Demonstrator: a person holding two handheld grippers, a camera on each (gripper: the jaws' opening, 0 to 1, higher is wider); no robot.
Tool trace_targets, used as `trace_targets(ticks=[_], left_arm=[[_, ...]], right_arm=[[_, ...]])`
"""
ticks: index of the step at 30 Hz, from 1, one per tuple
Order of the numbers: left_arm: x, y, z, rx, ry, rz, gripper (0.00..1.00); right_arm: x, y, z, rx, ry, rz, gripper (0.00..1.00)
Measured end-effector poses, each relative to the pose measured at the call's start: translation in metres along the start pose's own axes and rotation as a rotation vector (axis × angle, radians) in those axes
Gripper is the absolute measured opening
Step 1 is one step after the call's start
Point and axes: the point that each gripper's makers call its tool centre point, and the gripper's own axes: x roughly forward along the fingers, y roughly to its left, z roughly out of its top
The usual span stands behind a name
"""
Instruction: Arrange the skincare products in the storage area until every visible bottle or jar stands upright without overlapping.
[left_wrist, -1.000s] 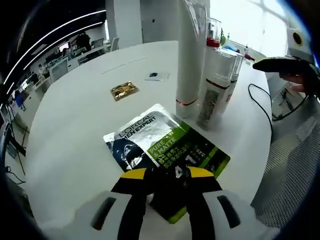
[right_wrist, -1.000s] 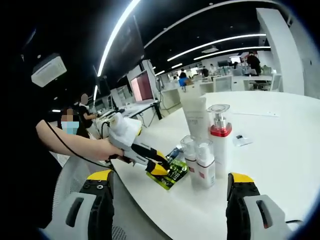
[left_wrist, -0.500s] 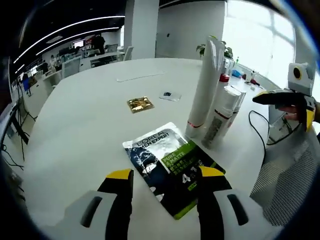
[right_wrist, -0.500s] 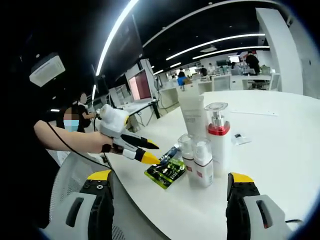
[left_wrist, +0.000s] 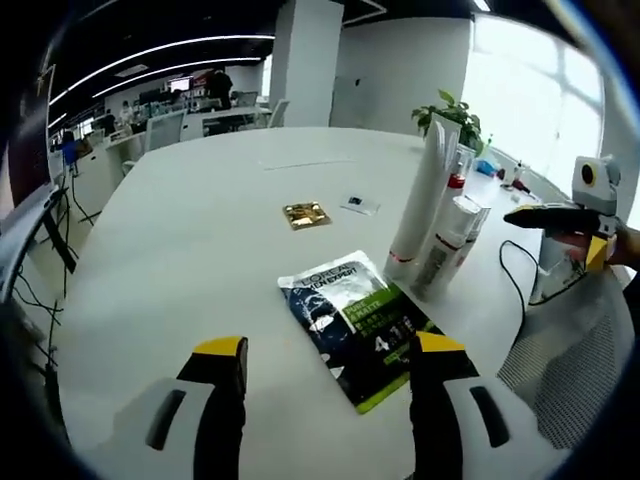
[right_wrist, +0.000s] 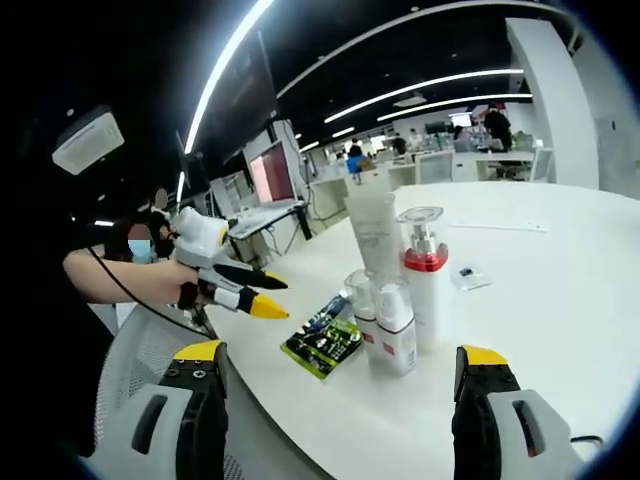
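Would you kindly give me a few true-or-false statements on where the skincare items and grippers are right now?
1. The sachet lies flat on the table. True.
2. The left hand-held gripper grips the sachet. False: it is open, clear of it.
3. The tube stands upright. True.
4. The pump bottle lies on its side. False: it stands upright beside the tube.
5. The right hand-held gripper is open. True.

Long ceiling light strips are glowing over office desks while daylight is flooding through big windows.
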Motion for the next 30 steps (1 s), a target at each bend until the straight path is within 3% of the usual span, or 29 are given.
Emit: trace_targets(ticks=[4, 16, 30], left_arm=[[-0.010, 0.005, -0.006, -0.049, -0.010, 0.012, 0.70], [-0.034, 0.010, -0.018, -0.088, -0.009, 0.048, 0.82], [-0.031, 0.017, -0.018, -0.121, -0.023, 0.074, 0.94]], right_arm=[[0.000, -0.002, 0.000, 0.005, -0.003, -0.007, 0.99], [0.000, -0.002, -0.003, -0.002, 0.007, -0.015, 0.99], [0.001, -0.004, -0.005, -0.007, 0.018, -0.024, 0.98]])
